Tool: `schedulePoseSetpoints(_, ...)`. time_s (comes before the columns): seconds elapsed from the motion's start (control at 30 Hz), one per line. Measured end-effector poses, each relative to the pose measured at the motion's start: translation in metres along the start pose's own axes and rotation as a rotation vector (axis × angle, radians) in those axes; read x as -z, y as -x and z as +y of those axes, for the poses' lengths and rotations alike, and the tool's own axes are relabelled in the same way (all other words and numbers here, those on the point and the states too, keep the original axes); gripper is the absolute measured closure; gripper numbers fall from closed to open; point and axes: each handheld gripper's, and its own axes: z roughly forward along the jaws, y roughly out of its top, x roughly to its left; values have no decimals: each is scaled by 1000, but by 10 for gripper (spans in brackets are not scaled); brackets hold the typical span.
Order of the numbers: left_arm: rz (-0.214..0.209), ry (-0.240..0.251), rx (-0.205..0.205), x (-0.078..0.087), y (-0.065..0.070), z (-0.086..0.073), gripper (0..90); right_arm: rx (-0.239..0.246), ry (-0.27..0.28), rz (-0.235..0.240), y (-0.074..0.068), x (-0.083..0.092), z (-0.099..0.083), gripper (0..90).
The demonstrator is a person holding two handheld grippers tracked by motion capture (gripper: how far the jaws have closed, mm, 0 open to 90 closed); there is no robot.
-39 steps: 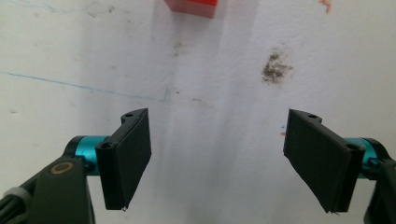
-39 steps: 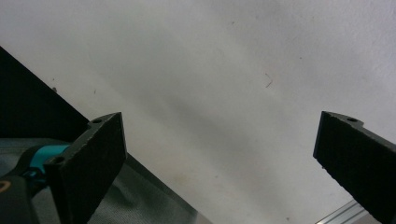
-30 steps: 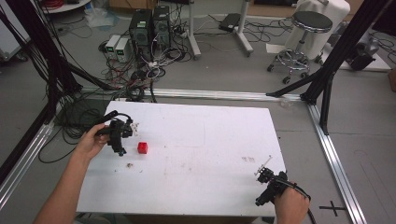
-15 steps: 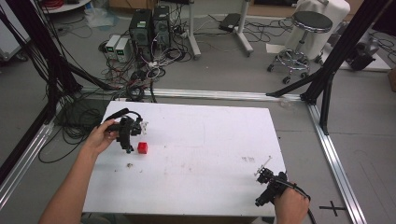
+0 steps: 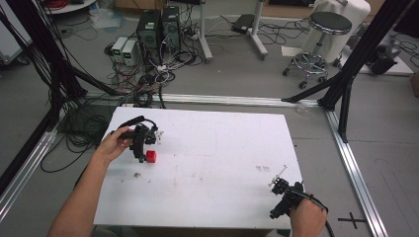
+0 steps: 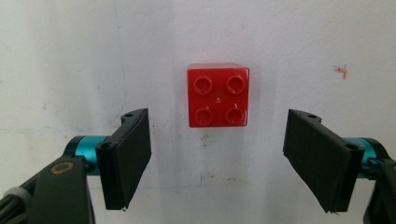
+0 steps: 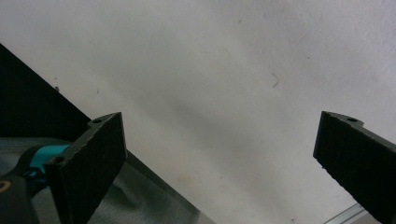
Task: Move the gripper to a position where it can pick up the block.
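White flat bench (image 5: 217, 163) stands on a grey workshop floor, with cables, computer boxes (image 5: 158, 24) and a black round stool (image 5: 328, 29) beyond its far edge.

High view: small red square plastic brick (image 5: 151, 156) sits on the bench near its left edge. Left gripper (image 5: 140, 154) hangs directly above and just left of the brick, jaws pointing down at it, probably lined up for a pick. Right gripper (image 5: 282, 190) rests at the near right corner of the bench, well apart from the brick, seemingly parked.

Left gripper view: brick (image 6: 217, 95), four studs up, lies between and slightly ahead of the spread jaws. Left gripper (image 6: 217, 161) is wide apart, touching nothing, holding nothing.

Right gripper view: right gripper (image 7: 224, 168) jaws spread wide, empty, over bare bench (image 7: 233, 70) at its edge.
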Motion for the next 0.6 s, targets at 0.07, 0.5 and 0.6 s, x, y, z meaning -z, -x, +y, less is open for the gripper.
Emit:
schedulePoseSetpoints(0.07,-2,1,-6,-2,0,2,237,1,0,3,0,0,0,18)
schedulePoseSetpoints(0.5,-12,-10,-27,-16,1,11,237,2,-1,5,0,-1,0,18)
schedulePoseSetpoints(0.6,-11,-15,-35,-19,1,13,237,4,-1,6,0,0,0,18)
